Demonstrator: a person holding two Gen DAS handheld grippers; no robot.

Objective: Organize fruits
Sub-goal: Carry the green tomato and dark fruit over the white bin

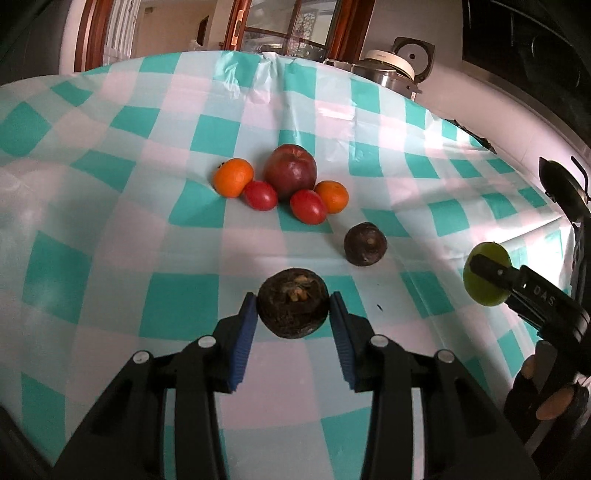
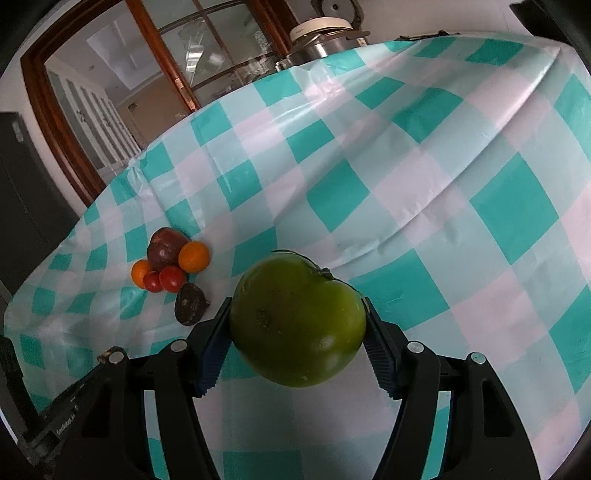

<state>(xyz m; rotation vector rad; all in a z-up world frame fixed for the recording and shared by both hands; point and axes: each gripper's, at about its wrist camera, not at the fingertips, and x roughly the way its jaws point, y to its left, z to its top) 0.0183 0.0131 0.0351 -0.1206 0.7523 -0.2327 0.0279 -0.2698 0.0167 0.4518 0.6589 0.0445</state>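
Observation:
My left gripper is shut on a dark mangosteen, its blue pads pressing both sides just above the checked tablecloth. A second mangosteen lies a little beyond it to the right. Farther back, a red apple, two oranges and two red tomatoes sit bunched together. My right gripper is shut on a large green fruit and holds it above the cloth. That fruit also shows at the right edge of the left wrist view.
A steel rice cooker stands past the table's far edge, in front of a wood-framed glass door. A person's fingers grip the right gripper's handle. The cloth is creased near the back.

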